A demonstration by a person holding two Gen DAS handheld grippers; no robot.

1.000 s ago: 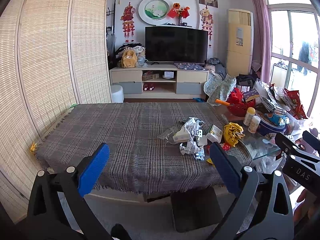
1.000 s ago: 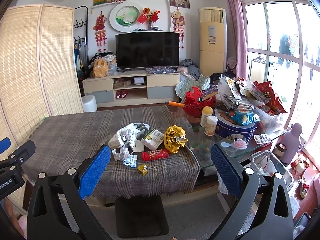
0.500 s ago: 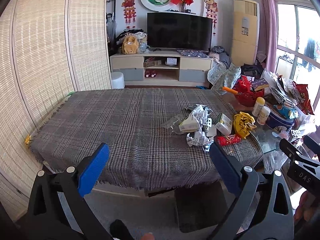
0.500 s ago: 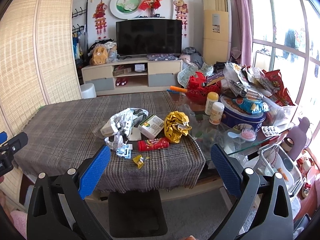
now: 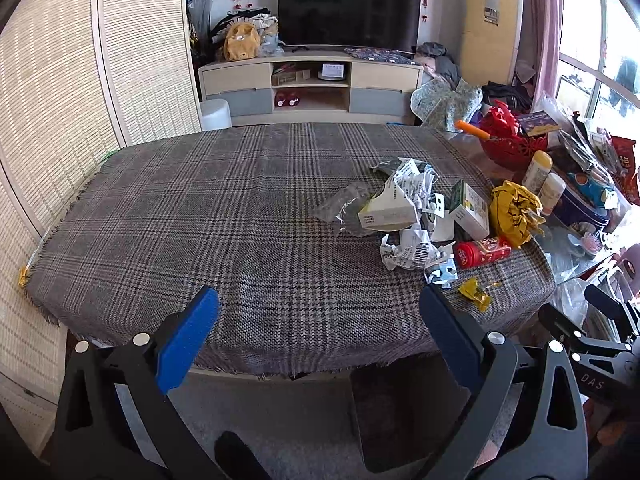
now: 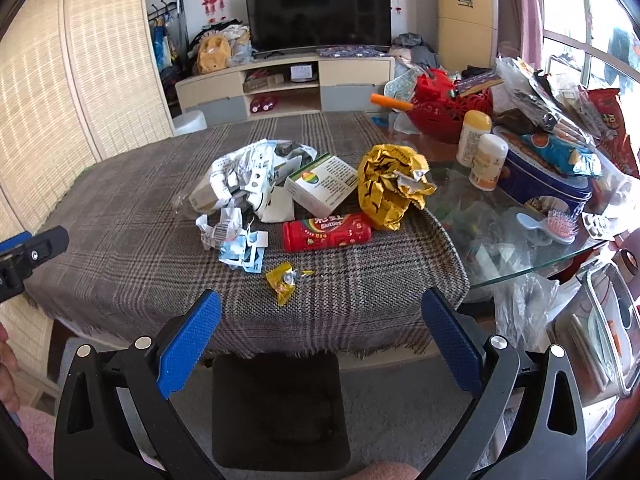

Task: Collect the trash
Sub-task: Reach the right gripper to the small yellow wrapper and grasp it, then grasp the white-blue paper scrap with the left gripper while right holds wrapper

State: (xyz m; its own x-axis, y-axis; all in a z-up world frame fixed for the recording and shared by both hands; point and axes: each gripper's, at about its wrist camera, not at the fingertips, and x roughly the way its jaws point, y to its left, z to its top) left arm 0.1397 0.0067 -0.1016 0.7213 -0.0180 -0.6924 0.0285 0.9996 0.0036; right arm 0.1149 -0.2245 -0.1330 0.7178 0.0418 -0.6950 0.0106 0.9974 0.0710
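Note:
A heap of trash lies on the plaid tablecloth [image 6: 120, 240]: crumpled white paper [image 6: 248, 176], a white box with a rainbow logo [image 6: 324, 188], a crushed gold foil bag [image 6: 388, 188], a red Skittles tube [image 6: 326, 231] and a small yellow candy wrapper [image 6: 282, 280]. My right gripper [image 6: 320, 320] stands open in front of the table edge, just short of the yellow wrapper. In the left wrist view the same paper heap [image 5: 404, 204], red tube [image 5: 482, 251] and gold bag [image 5: 514, 212] sit right of centre. My left gripper [image 5: 318, 320] is open over the near table edge, holding nothing.
A dark bin [image 6: 276, 408] stands on the floor under the table's near edge. A glass tabletop [image 6: 520, 248] to the right carries bottles, a blue tin [image 6: 548, 184], a red basket [image 6: 448, 108] and snack bags. A woven screen [image 5: 60, 100] stands to the left.
Both grippers have moved forward and tilted down toward the table. The trash heap now appears closer and larger in both views. Both stay open.

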